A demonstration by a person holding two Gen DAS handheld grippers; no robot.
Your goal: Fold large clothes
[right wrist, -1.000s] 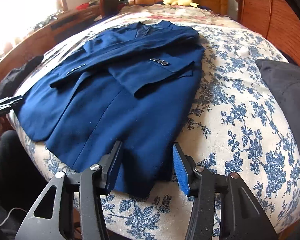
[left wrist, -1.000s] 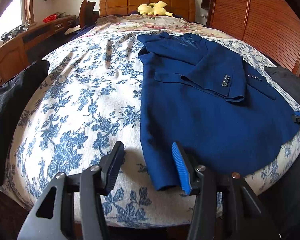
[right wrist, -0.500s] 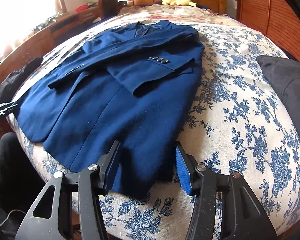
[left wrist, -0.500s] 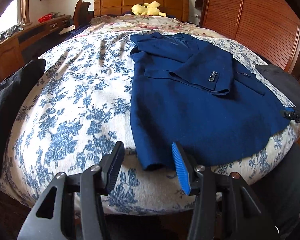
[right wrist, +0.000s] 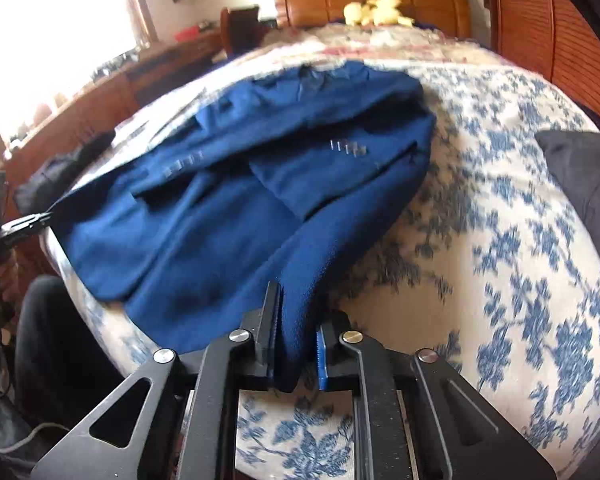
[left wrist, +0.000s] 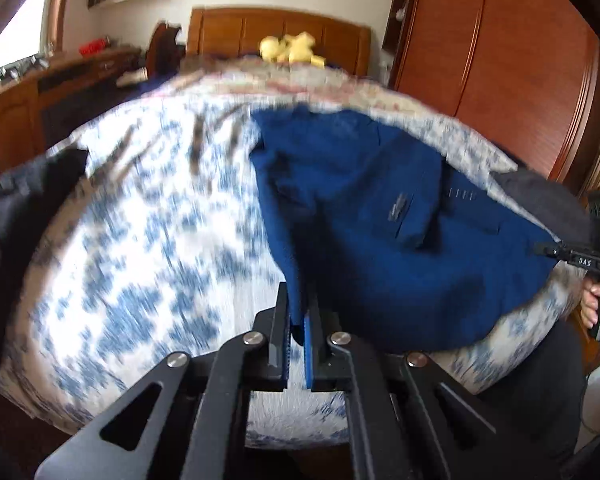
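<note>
Blue blazer (left wrist: 380, 216) lies flat on the floral bedspread (left wrist: 140, 240), collar twd the wooden headboard (left wrist: 280, 32), hem at the bed's near edge, sleeves crossed over the front. Both my claws have just been closing and now have cloth betw the jaws: left gripper (left wrist: 298, 320) pinches shut on the hem corner on the side away from the red-brown wardrobe (left wrist: 500, 60), right gripper (right wrist: 296, 332) clamps a thicker bunch of hem at the corner nearer that wardrobe, jaws a bit apart bc of the fabric. Fabric reads as medium-heavy wool-type, soft, drapes but w/ some body, not slippery, not fragile; buttons on the cuffs are the only hard bits. Hem corners look like the right hold for folding bottom up twd the collar; expect sag in the middle, so keep tension betw corners. Pose: both claws angled down twd the bed edge, side by side, corners lifted slightly off the bedspread. Frames are motion-blurred.
</note>
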